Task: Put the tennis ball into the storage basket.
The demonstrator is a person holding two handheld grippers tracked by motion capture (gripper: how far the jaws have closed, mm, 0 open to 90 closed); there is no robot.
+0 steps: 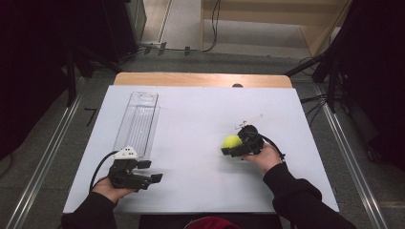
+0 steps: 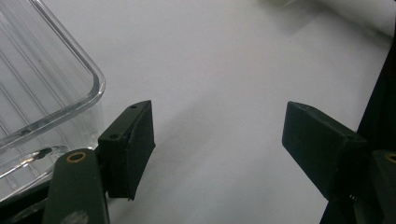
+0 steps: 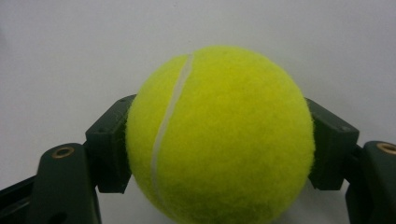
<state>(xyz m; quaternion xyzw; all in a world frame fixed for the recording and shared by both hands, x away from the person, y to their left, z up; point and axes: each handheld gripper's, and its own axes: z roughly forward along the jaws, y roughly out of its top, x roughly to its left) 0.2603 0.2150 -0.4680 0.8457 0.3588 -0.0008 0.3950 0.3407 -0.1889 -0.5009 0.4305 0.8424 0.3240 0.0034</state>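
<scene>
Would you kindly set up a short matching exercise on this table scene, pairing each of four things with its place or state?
Things:
1. tennis ball
2. left gripper
3. clear tray
4. right gripper

Places or states:
A. lies lengthwise on the left half of the table, transparent and ribbed
B. jaws wide apart, nothing between them
C. yellow-green, clamped between two black jaws
D. closed on a round thing, at the right side of the table

Pairs: 1-C, 2-B, 3-A, 4-D
</scene>
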